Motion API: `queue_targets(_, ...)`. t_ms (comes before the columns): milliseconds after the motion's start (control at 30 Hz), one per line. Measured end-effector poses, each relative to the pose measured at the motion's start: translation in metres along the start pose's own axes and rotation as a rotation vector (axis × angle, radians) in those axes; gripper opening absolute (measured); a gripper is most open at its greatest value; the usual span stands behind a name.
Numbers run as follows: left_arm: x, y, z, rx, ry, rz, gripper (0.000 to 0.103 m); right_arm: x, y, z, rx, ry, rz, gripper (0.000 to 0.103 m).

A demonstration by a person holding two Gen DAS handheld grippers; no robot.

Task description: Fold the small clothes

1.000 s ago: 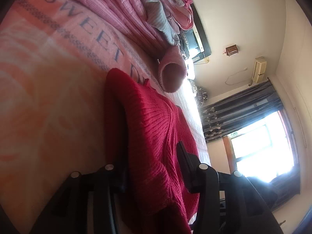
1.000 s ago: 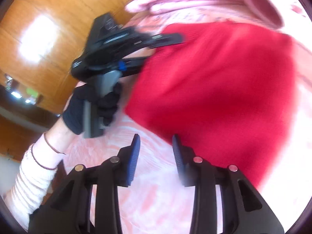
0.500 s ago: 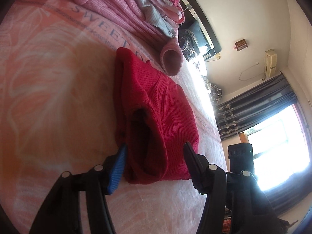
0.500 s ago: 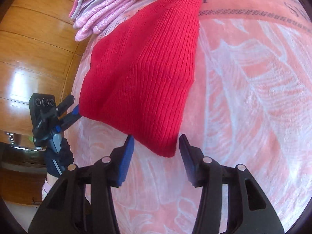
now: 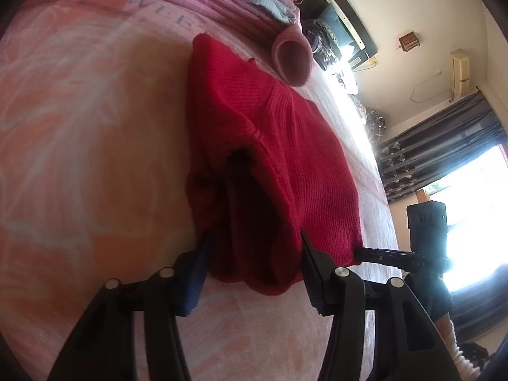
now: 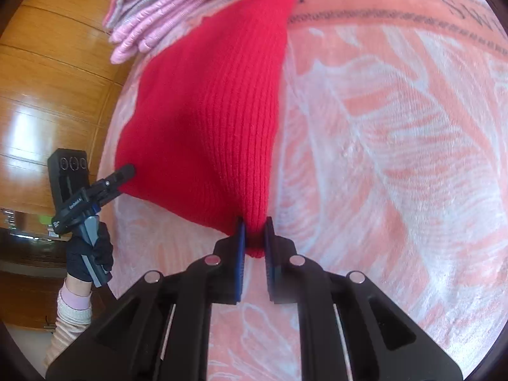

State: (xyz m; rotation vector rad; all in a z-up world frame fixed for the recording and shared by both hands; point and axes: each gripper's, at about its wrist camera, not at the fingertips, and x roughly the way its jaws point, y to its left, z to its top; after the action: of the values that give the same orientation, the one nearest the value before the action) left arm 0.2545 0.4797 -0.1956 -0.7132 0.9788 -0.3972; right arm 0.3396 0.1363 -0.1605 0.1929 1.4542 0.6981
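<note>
A red knit sweater [image 5: 279,146] lies folded on the pink patterned bed cover [image 5: 79,127]. My left gripper [image 5: 254,254] stands open, its two fingers straddling the thick near edge of the sweater, where a dark fold gapes. In the right wrist view the sweater [image 6: 206,111] runs away from me, and my right gripper [image 6: 254,238] is shut on its near corner. The left gripper [image 6: 122,173], held by a gloved hand [image 6: 90,254], sits at the sweater's left corner. The right gripper's fingers [image 5: 384,253] show at the sweater's right corner.
A stack of folded pink and grey clothes [image 5: 206,9] lies at the far end of the bed, with a pink rolled piece [image 5: 293,60] beside it. Wooden panelling [image 6: 47,79] borders the bed's left side. Dark curtains [image 5: 444,146] and a bright window are at the right.
My right gripper has gone from open to shut on the sweater's near corner. My left gripper has moved forward so the sweater's edge now lies between its open fingers.
</note>
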Motion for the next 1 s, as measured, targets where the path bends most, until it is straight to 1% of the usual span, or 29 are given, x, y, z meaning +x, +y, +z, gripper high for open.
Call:
queue_targets(33, -0.001, 0.002, 0.0, -0.008, -0.002, -0.009, 0.044, 0.006, -0.002, 0.001, 0.002, -0.002, 0.006, 0.009)
queue_targets(133, -0.006, 0.005, 0.002, -0.043, 0.006, -0.043, 0.044, 0.007, 0.001, 0.006, -0.014, -0.001, 0.022, 0.012)
queue_targets(167, -0.01, 0.006, 0.003, -0.059, 0.009, -0.062, 0.046, 0.003, 0.003, 0.007, -0.03, 0.005, 0.034, 0.017)
queue_targets(200, -0.014, 0.006, 0.004, -0.075, 0.006, -0.087, 0.047, -0.003, 0.004, 0.006, -0.038, 0.004, 0.032, 0.02)
queue_targets(267, -0.027, 0.006, 0.009, -0.094, -0.03, -0.124, 0.052, -0.016, 0.007, 0.008, -0.051, -0.023, 0.04, 0.03)
queue_targets(300, -0.032, 0.005, 0.015, -0.095, -0.052, -0.129, 0.053, -0.023, 0.007, 0.01, -0.056, -0.044, 0.044, 0.033)
queue_targets(333, -0.035, 0.005, 0.022, -0.093, -0.074, -0.117, 0.056, -0.028, 0.007, 0.013, -0.051, -0.065, 0.042, 0.037)
queue_targets(433, -0.032, 0.008, 0.056, -0.092, -0.109, -0.038, 0.063, -0.028, 0.007, 0.022, -0.018, -0.084, 0.062, 0.037)
queue_targets(467, -0.028, 0.012, 0.067, -0.112, -0.118, 0.002, 0.063, -0.025, 0.008, 0.023, -0.016, -0.082, 0.061, 0.037)
queue_targets(500, -0.024, 0.018, 0.076, -0.14, -0.131, 0.016, 0.063, -0.021, 0.01, 0.023, -0.022, -0.077, 0.052, 0.037)
queue_targets(600, -0.008, 0.033, 0.098, -0.224, -0.157, -0.009, 0.062, -0.01, 0.011, 0.024, -0.036, -0.064, 0.025, 0.037)
queue_targets(633, -0.002, 0.034, 0.104, -0.232, -0.156, -0.028, 0.06, -0.007, 0.01, 0.025, -0.033, -0.059, 0.024, 0.037)
queue_targets(700, 0.007, 0.032, 0.107, -0.236, -0.151, -0.06, 0.044, -0.002, 0.007, 0.026, -0.02, -0.054, 0.027, 0.037)
queue_targets(733, 0.01, 0.027, 0.108, -0.226, -0.151, -0.076, 0.033, 0.0, 0.006, 0.026, -0.018, -0.052, 0.027, 0.037)
queue_targets(800, 0.011, 0.013, 0.11, -0.165, -0.155, -0.06, 0.023, 0.003, 0.005, 0.026, -0.016, -0.05, 0.025, 0.037)
queue_targets(833, 0.009, 0.006, 0.11, -0.133, -0.163, -0.049, 0.013, 0.004, 0.005, 0.026, -0.015, -0.049, 0.025, 0.037)
queue_targets(867, 0.004, 0.001, 0.109, -0.111, -0.181, -0.045, 0.009, 0.004, 0.006, 0.025, -0.018, -0.049, 0.024, 0.037)
queue_targets(933, -0.008, -0.002, 0.107, -0.085, -0.245, -0.034, 0.007, 0.002, 0.006, 0.022, -0.032, -0.051, 0.014, 0.038)
queue_targets(967, -0.013, 0.0, 0.108, -0.071, -0.266, -0.014, 0.007, 0.002, 0.007, 0.021, -0.036, -0.051, 0.011, 0.038)
queue_targets(1000, -0.014, 0.003, 0.108, -0.064, -0.273, 0.022, 0.007, 0.004, 0.008, 0.022, -0.036, -0.05, 0.01, 0.038)
